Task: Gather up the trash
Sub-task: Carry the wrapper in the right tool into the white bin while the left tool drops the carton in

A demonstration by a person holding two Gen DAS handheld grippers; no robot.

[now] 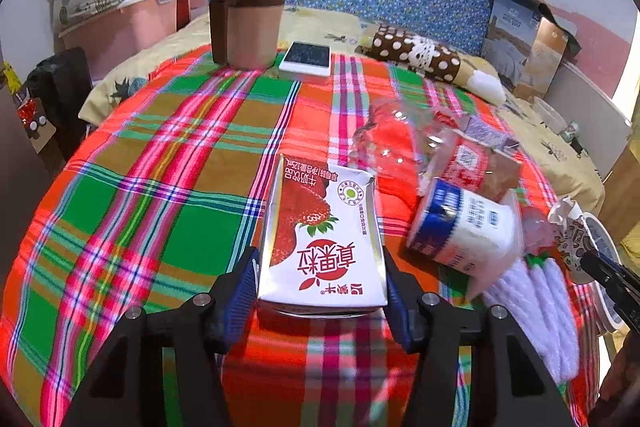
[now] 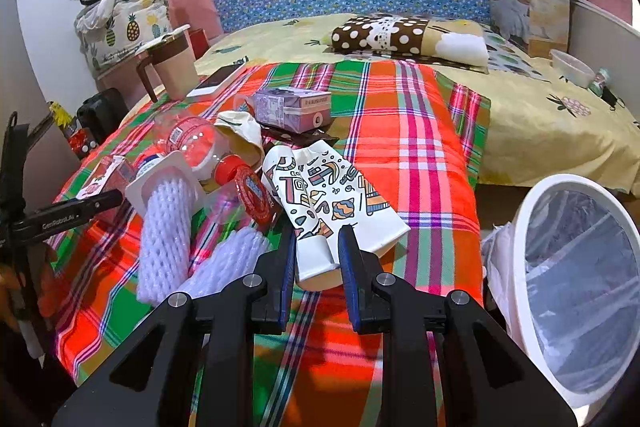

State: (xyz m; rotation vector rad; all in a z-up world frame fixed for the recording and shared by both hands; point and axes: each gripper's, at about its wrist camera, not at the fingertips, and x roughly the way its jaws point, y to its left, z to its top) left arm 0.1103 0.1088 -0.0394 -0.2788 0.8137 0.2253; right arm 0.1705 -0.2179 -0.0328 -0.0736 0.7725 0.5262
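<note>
Pinching the flattened base of a patterned paper cup [image 2: 328,203], the right gripper [image 2: 316,267] has its jaws drawn close on the crushed end, a grip that suits carrying it off; off to that gripper's right, near at hand, the white-rimmed bin [image 2: 520,267] gapes with its liner showing, likely the cup's destination. To the gripper's left lie white foam fruit nets [image 2: 164,227], and ahead-left a red-capped clear bottle [image 2: 200,143] with a purple carton [image 2: 294,107] beyond it. The left gripper [image 1: 322,287] straddles the near end of a strawberry milk carton [image 1: 320,235], its blue pads set right against both sides; I cannot tell whether they press yet, though the jaws stand wide to match the box. Right of that gripper a blue-and-white yogurt cup [image 1: 464,227] lies tipped over beside the clear bottle. Farther ahead on the plaid cloth [image 1: 160,187] stand a lidded mug [image 1: 250,23] and a phone [image 1: 306,57], probably keepers, well apart from the litter.
</note>
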